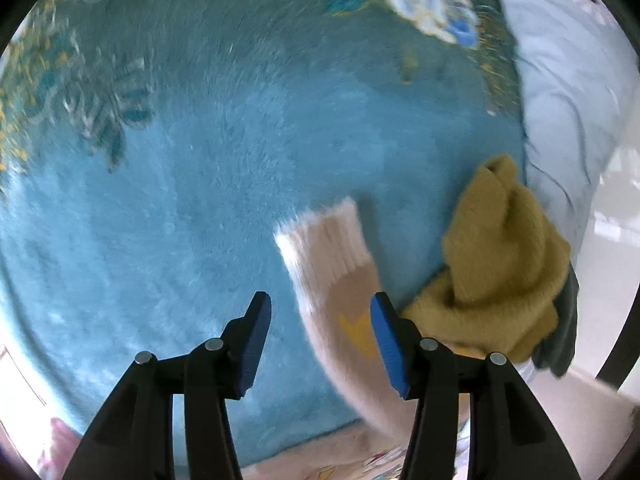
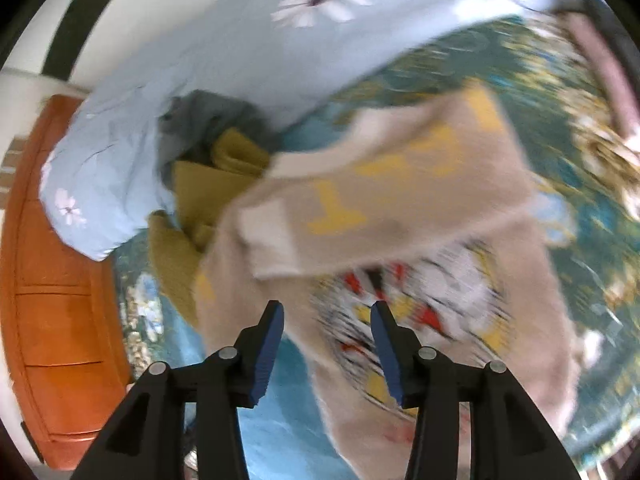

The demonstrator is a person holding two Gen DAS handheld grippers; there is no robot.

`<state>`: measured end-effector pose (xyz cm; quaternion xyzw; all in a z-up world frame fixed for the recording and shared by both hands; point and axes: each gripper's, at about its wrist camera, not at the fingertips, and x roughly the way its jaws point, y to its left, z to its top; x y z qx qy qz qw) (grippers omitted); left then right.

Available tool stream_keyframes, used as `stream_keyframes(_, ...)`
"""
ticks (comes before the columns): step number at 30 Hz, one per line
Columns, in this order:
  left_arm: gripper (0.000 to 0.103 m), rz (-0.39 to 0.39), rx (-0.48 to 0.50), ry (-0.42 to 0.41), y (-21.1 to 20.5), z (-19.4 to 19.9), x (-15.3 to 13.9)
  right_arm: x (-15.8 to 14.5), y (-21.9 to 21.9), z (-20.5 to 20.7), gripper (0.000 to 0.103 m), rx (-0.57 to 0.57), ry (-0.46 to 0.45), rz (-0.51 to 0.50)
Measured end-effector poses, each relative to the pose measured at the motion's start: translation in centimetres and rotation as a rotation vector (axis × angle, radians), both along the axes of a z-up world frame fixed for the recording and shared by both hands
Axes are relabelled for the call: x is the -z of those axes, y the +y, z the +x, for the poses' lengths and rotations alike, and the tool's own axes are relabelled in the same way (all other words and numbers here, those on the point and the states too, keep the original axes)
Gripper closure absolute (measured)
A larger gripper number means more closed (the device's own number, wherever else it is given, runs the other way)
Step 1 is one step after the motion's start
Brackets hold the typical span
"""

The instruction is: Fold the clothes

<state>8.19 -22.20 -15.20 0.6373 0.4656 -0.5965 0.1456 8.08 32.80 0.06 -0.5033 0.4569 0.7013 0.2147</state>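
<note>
Left claw: wide open, empty, above the blue bed cover.
Sweater sleeve: just right of centre, long axis running away from that claw.
Right claw: wide open, empty, over the beige sweater, mustard garment to its left.

One beige sweater, one mustard garment, one dark grey garment, one floral duvet, two claws.

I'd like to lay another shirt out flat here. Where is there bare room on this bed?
The plain teal blanket left of the beige sweater's sleeve lies bare. It's crowded rightward: the mustard garment is bunched against the pale-blue floral duvet.
</note>
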Motion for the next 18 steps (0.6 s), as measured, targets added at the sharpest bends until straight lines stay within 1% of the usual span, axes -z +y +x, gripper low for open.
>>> stream_keyframes(3,0.054,0.005,0.002,-0.018,0.2,-0.8,1.6,-0.9,0.9,3.1,0.054,0.043,-0.051,0.005)
stream_keyframes(4,0.067,0.006,0.004,-0.023,0.3,-1.1,2.0,-1.2,1.2,3.6,0.054,0.055,-0.051,0.010)
stream_keyframes(5,0.076,0.001,0.015,-0.024,0.4,-1.4,2.1,-1.6,1.5,4.1,0.054,0.067,-0.051,0.016)
stream_keyframes(6,0.093,-0.005,0.027,-0.026,0.5,-1.7,2.2,-1.9,1.8,4.7,0.054,0.078,-0.052,0.021)
stream_keyframes(7,0.094,-0.022,0.036,-0.030,0.6,-1.9,1.9,-2.2,2.0,5.0,0.054,0.082,-0.053,0.027)
stream_keyframes(8,0.094,-0.031,0.031,-0.011,0.6,-2.1,1.4,-2.3,2.1,4.9,0.054,0.075,-0.055,0.033)
stream_keyframes(10,0.095,-0.030,0.004,0.033,0.4,-2.1,0.0,-2.5,2.3,4.8,0.054,0.060,-0.057,0.041)
stream_keyframes(12,0.096,-0.017,-0.028,0.085,-0.1,-2.3,-1.8,-2.5,2.2,4.4,0.054,0.053,-0.047,0.028)
stream_keyframes(15,0.096,0.003,-0.050,0.193,-1.0,-3.3,-5.7,-2.4,1.8,3.4,0.054,0.039,-0.007,-0.001)
stream_keyframes(16,0.096,0.007,-0.043,0.232,-1.0,-3.8,-7.1,-2.4,1.9,3.6,0.054,0.043,0.006,-0.009)
stream_keyframes(18,0.096,0.019,-0.010,0.339,-0.6,-5.3,-11.2,-2.3,2.0,3.9,0.054,0.050,0.033,-0.025)
